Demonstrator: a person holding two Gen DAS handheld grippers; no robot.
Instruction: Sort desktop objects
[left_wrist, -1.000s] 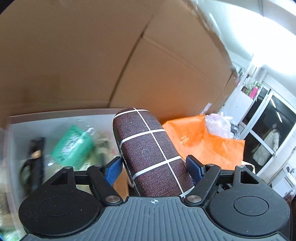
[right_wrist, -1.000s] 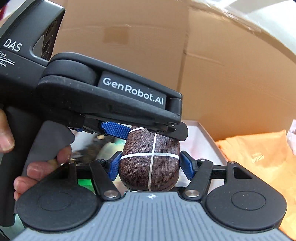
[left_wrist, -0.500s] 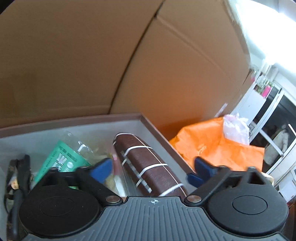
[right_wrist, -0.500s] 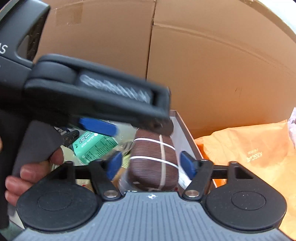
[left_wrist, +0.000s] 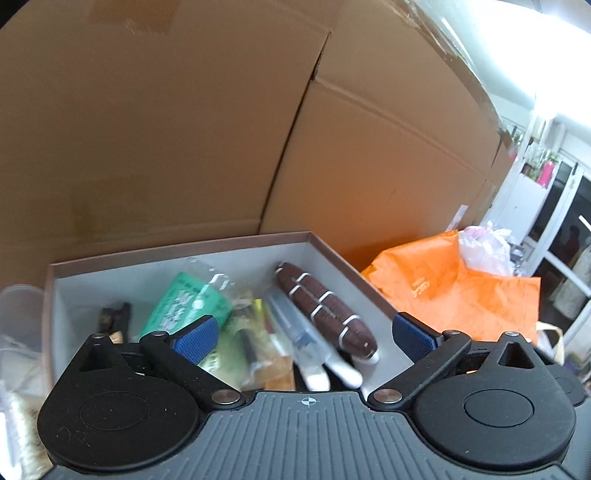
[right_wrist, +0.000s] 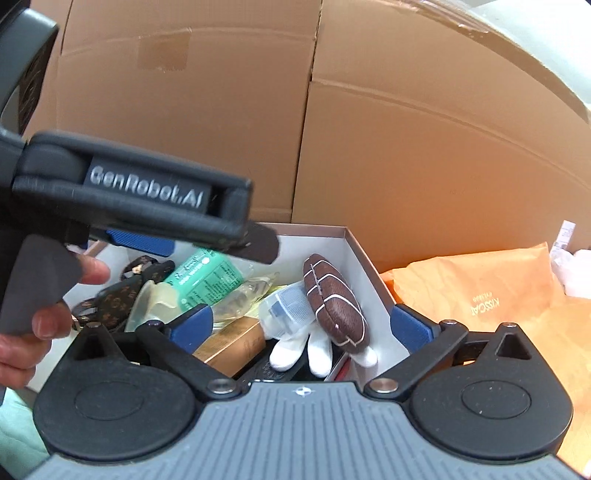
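— Where's the brown case?
— The brown case (left_wrist: 325, 314) lies in the white box (left_wrist: 325, 251), lower centre of frame, beside a green packet (left_wrist: 184, 306).
— And the claws?
— Left claw (left_wrist: 306, 336) and right claw (right_wrist: 301, 325) both gape wide, holding nothing.

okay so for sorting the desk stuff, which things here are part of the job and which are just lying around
Part of the job:
- open box
- brown glasses case, lying in the box
- green packet
- monogram pouch
- left gripper and right gripper, both open and empty

Just lying about:
- orange bag
- cardboard cartons behind
- white plastic bag
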